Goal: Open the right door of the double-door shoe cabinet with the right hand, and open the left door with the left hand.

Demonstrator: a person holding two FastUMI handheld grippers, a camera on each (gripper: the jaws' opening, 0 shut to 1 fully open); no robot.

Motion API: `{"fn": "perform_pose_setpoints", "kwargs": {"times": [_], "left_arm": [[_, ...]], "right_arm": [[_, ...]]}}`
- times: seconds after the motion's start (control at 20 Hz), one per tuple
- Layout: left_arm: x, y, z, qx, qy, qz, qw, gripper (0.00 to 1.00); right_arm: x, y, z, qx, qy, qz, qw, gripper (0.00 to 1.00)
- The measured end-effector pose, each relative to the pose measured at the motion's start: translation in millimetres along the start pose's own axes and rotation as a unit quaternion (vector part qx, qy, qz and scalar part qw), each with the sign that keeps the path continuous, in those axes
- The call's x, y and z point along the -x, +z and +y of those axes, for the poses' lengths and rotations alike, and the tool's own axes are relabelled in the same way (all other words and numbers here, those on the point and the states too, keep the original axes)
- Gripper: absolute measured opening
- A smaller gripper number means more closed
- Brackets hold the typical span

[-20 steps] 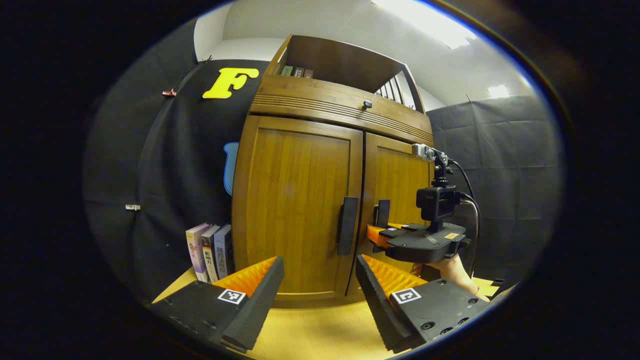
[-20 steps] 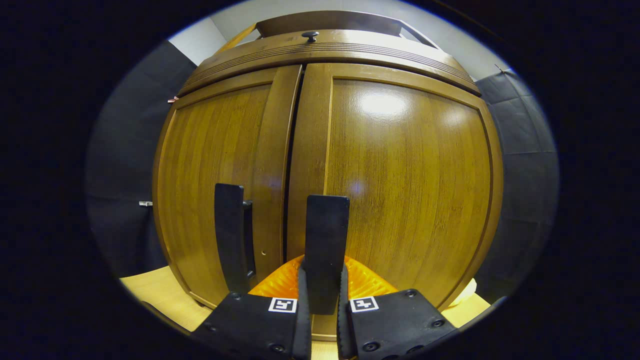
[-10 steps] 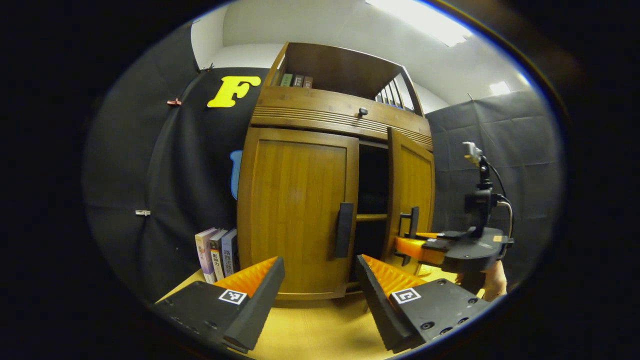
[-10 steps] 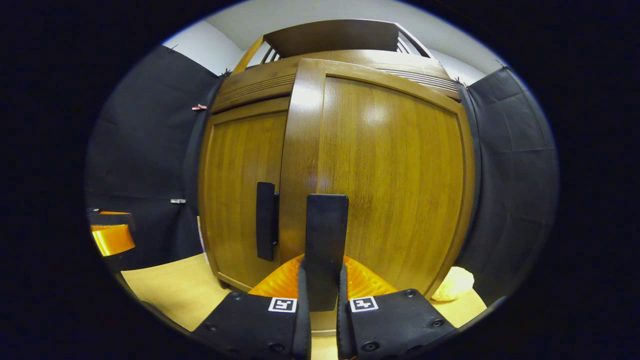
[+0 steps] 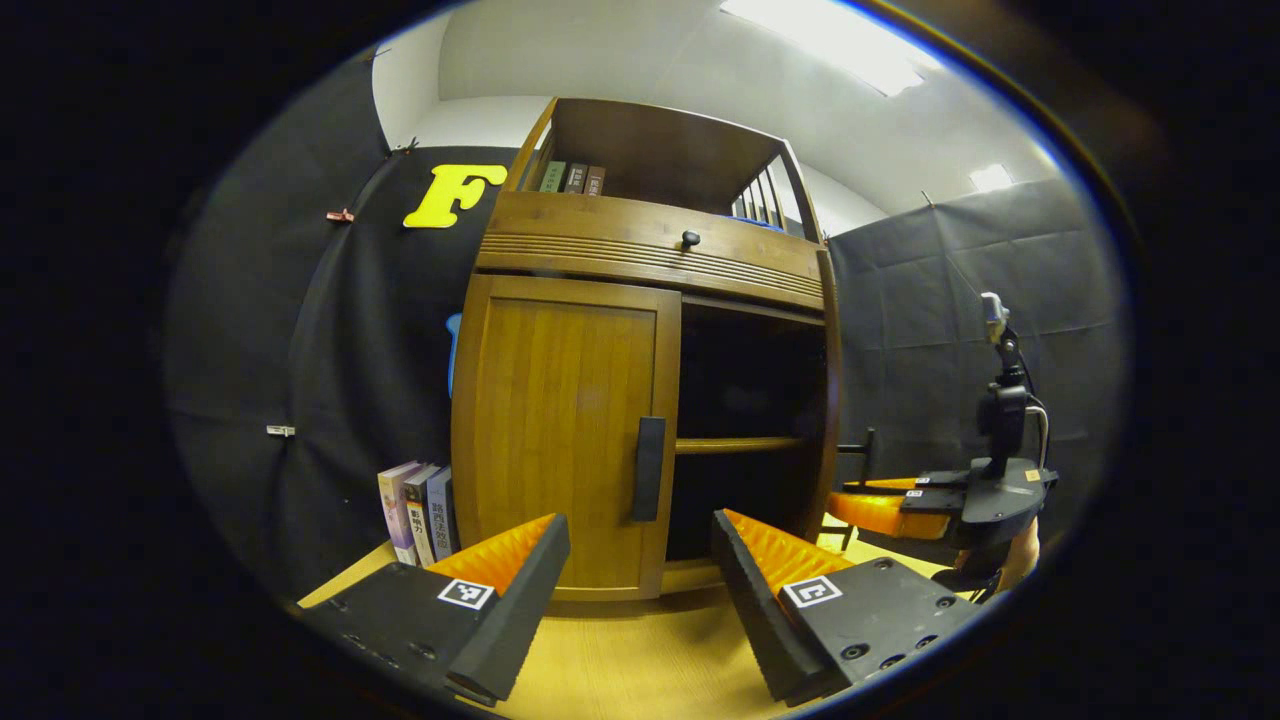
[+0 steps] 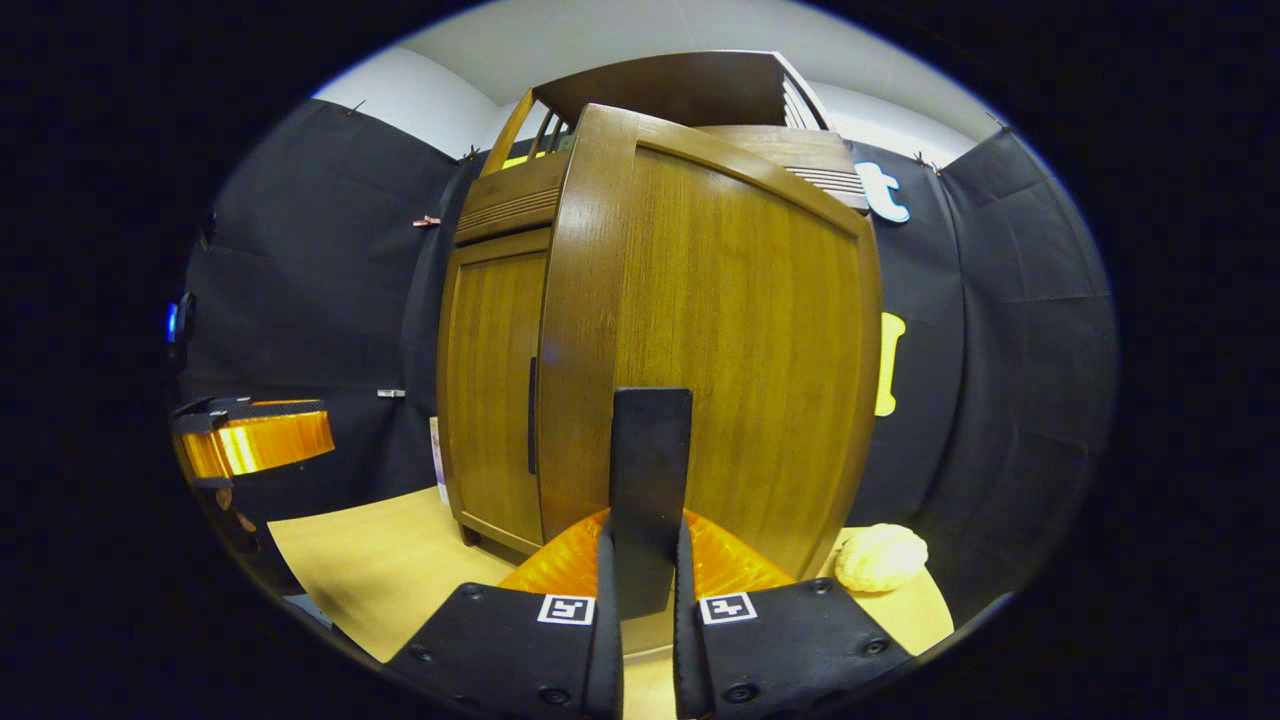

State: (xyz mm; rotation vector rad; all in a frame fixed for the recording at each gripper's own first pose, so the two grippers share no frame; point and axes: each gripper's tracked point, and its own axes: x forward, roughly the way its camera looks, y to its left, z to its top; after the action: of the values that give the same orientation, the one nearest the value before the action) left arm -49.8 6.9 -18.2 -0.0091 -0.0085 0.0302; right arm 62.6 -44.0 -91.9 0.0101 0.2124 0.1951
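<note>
Right door (image 6: 720, 330) swung wider, right hand-held gripper (image 6: 648, 570) clamping its handle (image 6: 650, 480), left hand-held gripper (image 5: 640, 590) apart.

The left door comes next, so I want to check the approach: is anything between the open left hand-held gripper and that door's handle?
Nothing visible. The left hand-held gripper is open, facing the left door's handle over bare tabletop. The books stand off to the cabinet's left side.
</note>
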Motion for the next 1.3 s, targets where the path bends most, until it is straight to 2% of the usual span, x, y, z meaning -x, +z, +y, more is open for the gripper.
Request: {"fn": "perform_pose_setpoints", "kwargs": {"times": [0.05,0.15,0.2,0.25,0.3,0.35,0.4,0.55,0.7,0.75,0.8,0.85,0.9,0.95,1.0,1.15,1.2,1.25,1.3], "left_arm": [[2,1,0,0.003,0.006,-0.003,1.000,0.89],[5,5,1,0.008,0.018,-0.012,1.000,0.91],[7,6,1,0.010,0.025,-0.017,0.999,0.92],[7,7,1,0.011,0.028,-0.021,0.999,0.93],[6,6,-1,0.011,0.027,-0.021,0.999,0.91],[5,6,-3,0.010,0.024,-0.019,0.999,0.94],[4,4,-4,0.010,0.022,-0.016,1.000,0.94],[1,0,-9,0.004,0.015,-0.009,1.000,0.94],[-3,-4,-17,0.000,0.005,-0.008,1.000,0.94],[-4,-4,-19,0.000,0.003,-0.008,1.000,0.94],[-6,-6,-20,0.001,0.002,-0.008,1.000,0.94],[-8,-7,-22,0.004,0.000,-0.008,1.000,0.94],[-10,-7,-23,0.007,-0.002,-0.008,1.000,0.94],[-13,-7,-24,0.010,-0.004,-0.007,1.000,0.94],[-16,-8,-25,0.011,-0.005,-0.006,1.000,0.96],[-23,-10,-23,0.010,-0.003,-0.001,1.000,0.96],[-27,-12,-21,0.010,0.000,0.000,1.000,0.94],[-30,-13,-20,0.009,0.002,0.002,1.000,0.94],[-34,-16,-20,0.010,0.004,0.005,1.000,0.94]], "right_arm": [[9,0,-6,-0.004,-0.004,0.001,1.000,0.19],[21,1,-17,-0.013,-0.011,0.005,1.000,0.19],[27,1,-22,-0.017,-0.018,0.007,1.000,0.23],[34,-1,-29,-0.013,-0.024,0.008,1.000,0.23],[43,-3,-37,-0.007,-0.032,0.010,0.999,0.23],[50,-3,-45,-0.002,-0.043,0.009,0.999,0.18],[56,-4,-53,0.002,-0.053,0.009,0.999,0.23],[77,-5,-76,0.006,-0.083,0.010,0.997,0.23],[95,-6,-100,0.048,-0.122,0.018,0.991,0.22],[101,-4,-109,0.066,-0.136,0.018,0.988,0.17],[106,0,-115,0.084,-0.148,0.015,0.985,0.22],[113,6,-121,0.098,-0.160,0.006,0.982,0.20],[115,8,-124,0.100,-0.162,0.004,0.982,0.18],[118,9,-126,0.091,-0.158,0.003,0.983,0.07],[120,9,-125,0.081,-0.157,0.002,0.984,0.15],[134,11,-144,0.077,-0.185,-0.006,0.980,0.14],[139,11,-154,0.077,-0.198,-0.008,0.977,0.07],[145,11,-162,0.075,-0.210,-0.010,0.975,0.12],[151,11,-170,0.074,-0.221,-0.012,0.972,0.11]]}}
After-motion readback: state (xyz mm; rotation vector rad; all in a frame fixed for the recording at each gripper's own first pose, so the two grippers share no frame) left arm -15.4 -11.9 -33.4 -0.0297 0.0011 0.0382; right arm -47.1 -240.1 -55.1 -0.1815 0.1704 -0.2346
